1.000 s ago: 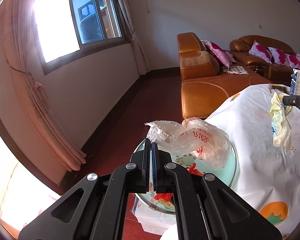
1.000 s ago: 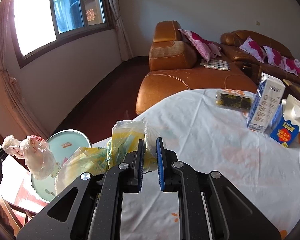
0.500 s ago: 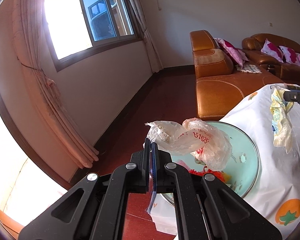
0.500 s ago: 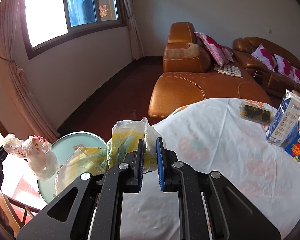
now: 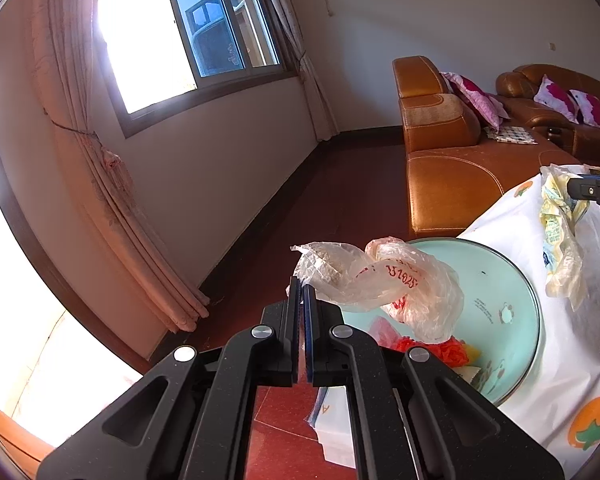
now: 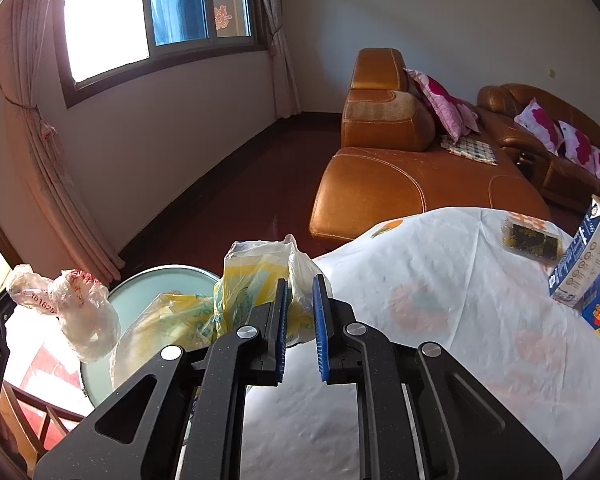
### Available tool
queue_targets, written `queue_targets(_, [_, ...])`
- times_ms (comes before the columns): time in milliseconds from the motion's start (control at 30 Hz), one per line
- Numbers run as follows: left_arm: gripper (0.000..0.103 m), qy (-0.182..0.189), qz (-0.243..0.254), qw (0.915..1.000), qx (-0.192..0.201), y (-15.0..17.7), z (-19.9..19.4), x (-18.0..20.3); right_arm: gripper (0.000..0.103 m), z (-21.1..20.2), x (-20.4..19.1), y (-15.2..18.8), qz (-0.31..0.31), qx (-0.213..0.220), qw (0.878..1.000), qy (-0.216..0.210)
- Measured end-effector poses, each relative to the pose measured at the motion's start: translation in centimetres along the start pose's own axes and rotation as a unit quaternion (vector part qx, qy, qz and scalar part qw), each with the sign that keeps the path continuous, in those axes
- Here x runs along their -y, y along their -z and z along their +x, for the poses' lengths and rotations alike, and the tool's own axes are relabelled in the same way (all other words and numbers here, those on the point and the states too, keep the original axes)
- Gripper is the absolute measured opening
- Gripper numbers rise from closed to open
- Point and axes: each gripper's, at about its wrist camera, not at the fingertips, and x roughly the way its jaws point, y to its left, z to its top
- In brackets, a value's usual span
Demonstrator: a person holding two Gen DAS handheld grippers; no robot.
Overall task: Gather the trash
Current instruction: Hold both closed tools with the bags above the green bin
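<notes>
Both bags now nearer the basin [image 5: 512, 280]: clear bag [image 5: 380, 276] pinched in left gripper [image 5: 300, 292], yellow bag [image 6: 260, 280] in right gripper [image 6: 300, 292].

Right gripper [image 6: 301, 308] clamps yellow plastic bag [image 6: 256, 280] — beside pale-green bin [image 6: 148, 284].

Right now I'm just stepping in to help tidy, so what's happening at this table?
A person is collecting trash with two handheld grippers. The left gripper is shut on a crumpled clear plastic bag with red print, held above a round pale-green basin. The right gripper grips a yellow-and-white plastic bag at the edge of the white-clothed table. Cartons remain on the table.
</notes>
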Motion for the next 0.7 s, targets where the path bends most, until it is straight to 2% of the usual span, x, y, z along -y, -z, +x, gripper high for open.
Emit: queue_targets(700, [0.001,-0.031,0.004,0.9995,0.007,-0.1,-0.2,-0.4,0.013,1.1,-2.2,0.0,-0.023,-0.001,1.0,-0.01])
